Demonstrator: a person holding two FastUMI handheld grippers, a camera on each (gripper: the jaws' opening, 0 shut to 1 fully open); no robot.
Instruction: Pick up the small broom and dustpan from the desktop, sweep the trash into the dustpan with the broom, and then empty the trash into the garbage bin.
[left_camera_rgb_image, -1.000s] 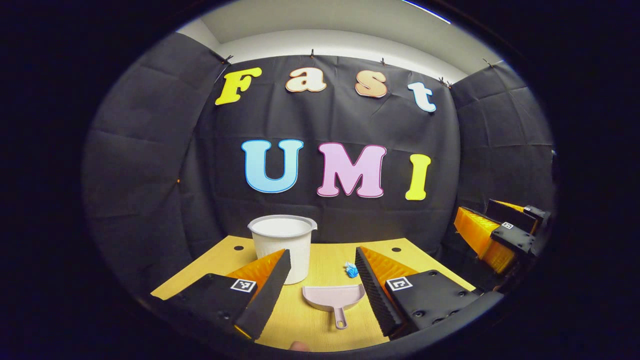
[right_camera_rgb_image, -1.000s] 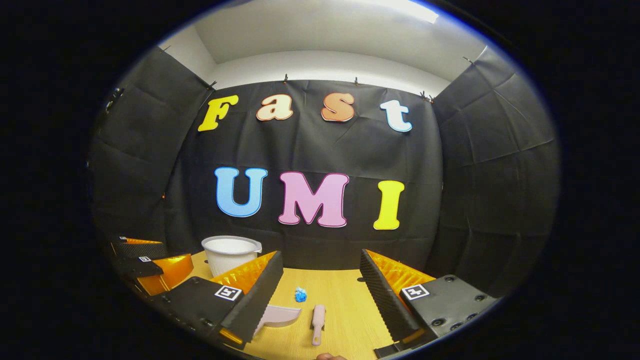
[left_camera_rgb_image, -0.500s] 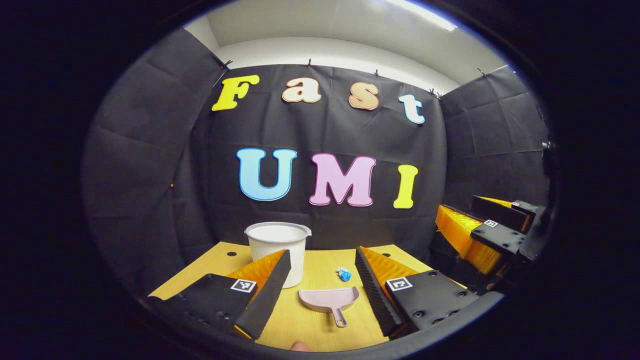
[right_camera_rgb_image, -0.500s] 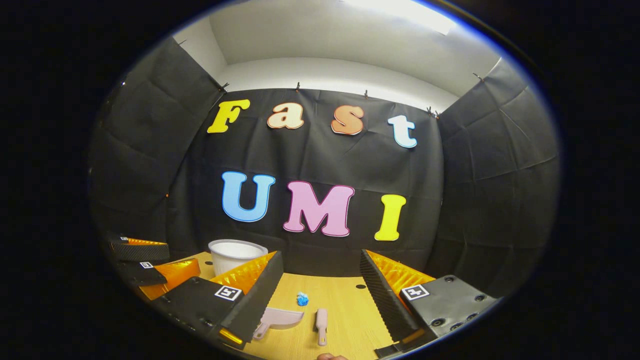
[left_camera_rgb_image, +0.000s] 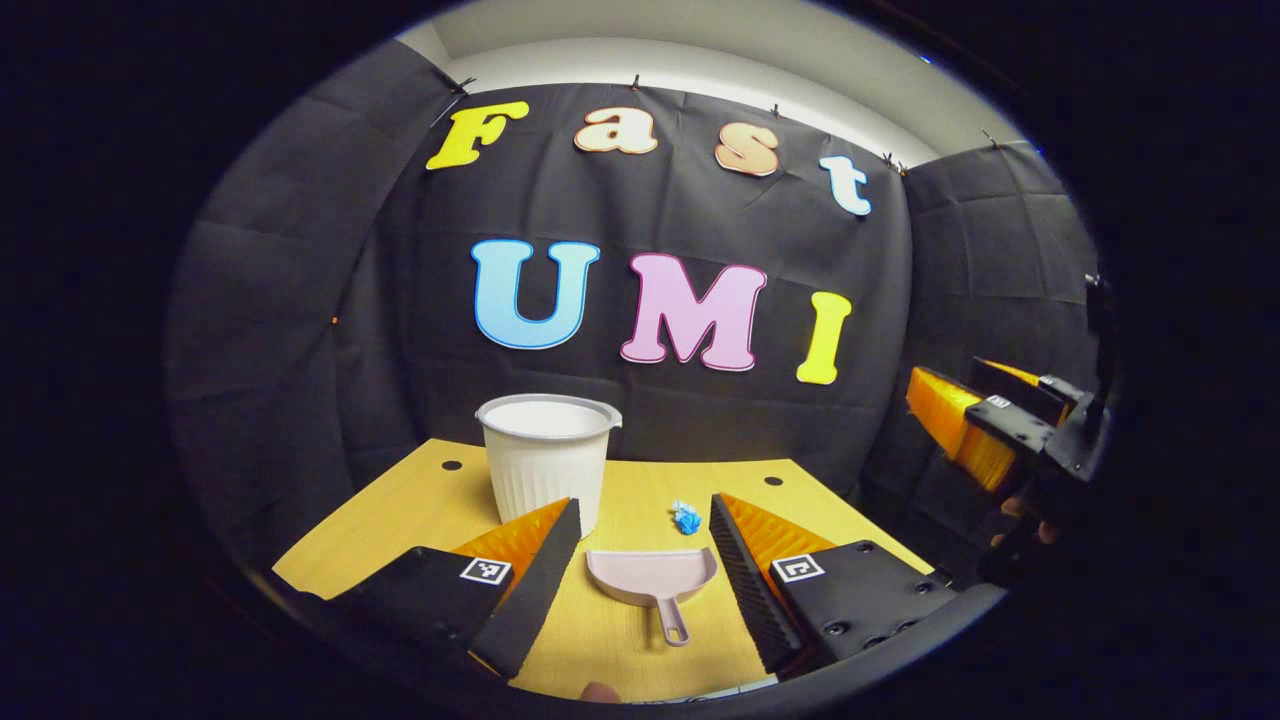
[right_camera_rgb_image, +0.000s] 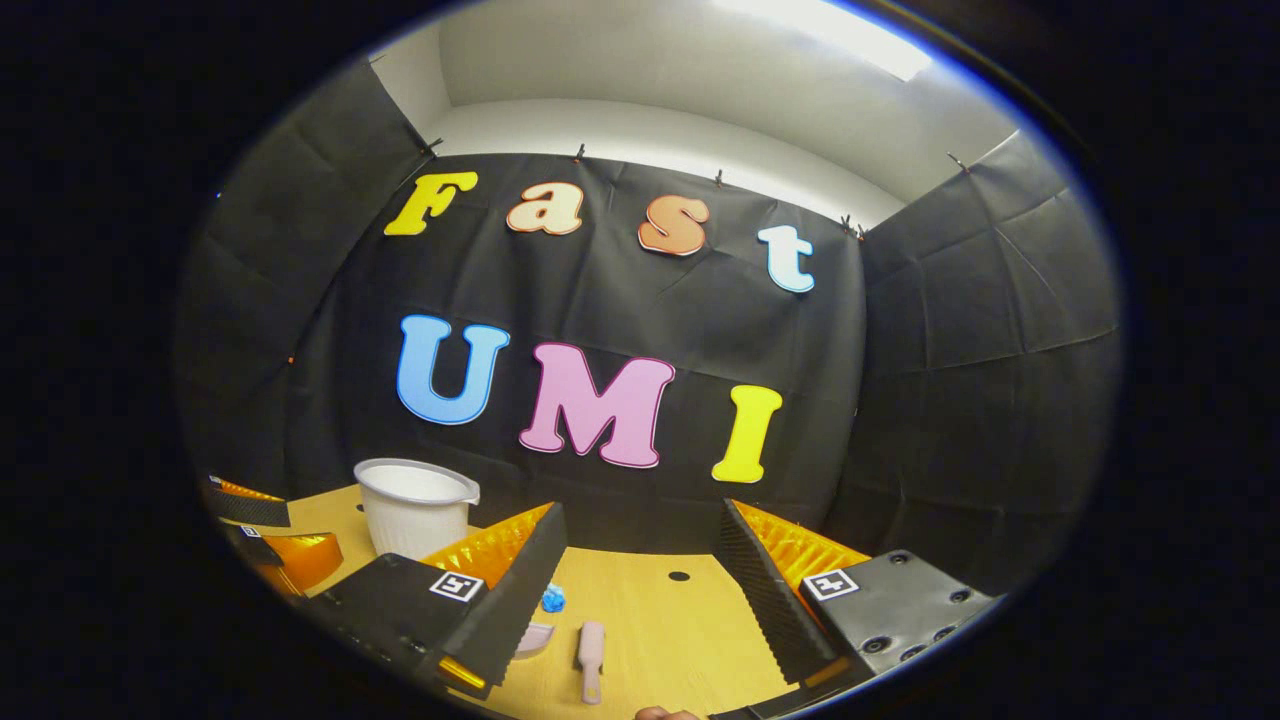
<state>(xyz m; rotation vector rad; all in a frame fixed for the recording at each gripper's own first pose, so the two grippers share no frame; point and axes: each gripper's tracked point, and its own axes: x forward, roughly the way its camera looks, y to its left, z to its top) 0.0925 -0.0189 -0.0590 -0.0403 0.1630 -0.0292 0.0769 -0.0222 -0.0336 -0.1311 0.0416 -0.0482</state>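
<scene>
Right, the small pale-pink plastic dustpan (left_camera_rgb_image: 652, 578) lies flat on the yellow wood-grain desktop (left_camera_rgb_image: 400, 510), handle toward the camera, framed between the spread fingers of the left gripper (left_camera_rgb_image: 640, 530) in the left gripper view. The small pink broom (right_camera_rgb_image: 591, 646) lies on the wood just to its right, seen in the right gripper view between the fingers of the right gripper (right_camera_rgb_image: 640, 560). A crumpled blue scrap of trash (left_camera_rgb_image: 685, 517) sits just behind the dustpan, and the ribbed white plastic garbage bin (left_camera_rgb_image: 545, 460) stands upright at the back left. Black cloth walls close the booth, with a white ceiling above.

In the right gripper view, the dustpan (right_camera_rgb_image: 535, 638) is mostly hidden behind the gripper's left finger, and the trash (right_camera_rgb_image: 552, 598) peeks out beside it. The bin's base is cut off by a finger in both views.

Both grippers hover above the near edge of the desk, jaws wide apart, holding nothing. The right gripper (left_camera_rgb_image: 985, 430) also shows at the far right of the left gripper view, a hand (left_camera_rgb_image: 1020, 520) dimly visible beneath it.
</scene>
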